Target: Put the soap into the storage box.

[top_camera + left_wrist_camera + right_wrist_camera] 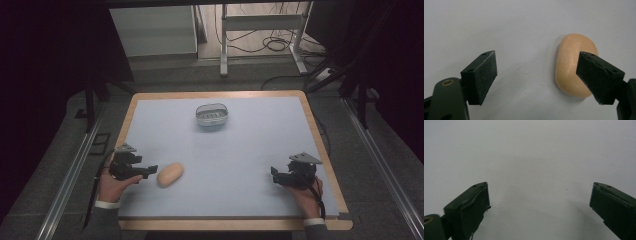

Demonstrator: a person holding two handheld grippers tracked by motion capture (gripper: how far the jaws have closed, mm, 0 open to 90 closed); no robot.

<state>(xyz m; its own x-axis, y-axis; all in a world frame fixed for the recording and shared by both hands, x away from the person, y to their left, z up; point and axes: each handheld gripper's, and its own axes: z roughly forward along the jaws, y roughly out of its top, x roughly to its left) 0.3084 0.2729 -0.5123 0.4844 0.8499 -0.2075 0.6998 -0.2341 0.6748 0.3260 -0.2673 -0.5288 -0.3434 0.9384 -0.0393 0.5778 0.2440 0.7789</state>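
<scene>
A peach-coloured oval soap bar [170, 174] lies on the pale mat at the front left. My left gripper [150, 170] sits just left of it, held low over the mat. In the left gripper view that gripper [536, 75] is open, with the soap bar [571, 65] partly behind the right jaw and bare mat between the jaws. A small clear soap dish [212, 115] stands at the far middle of the mat. My right gripper [276, 175] rests at the front right; the right gripper view shows the right gripper [539, 202] open over bare mat.
The pale mat [240, 150] covers a wooden-edged table [312, 125]. Beyond the table's far edge stand a white metal frame [260, 30] and loose cables [277, 45] on the floor. Dark surfaces flank both sides.
</scene>
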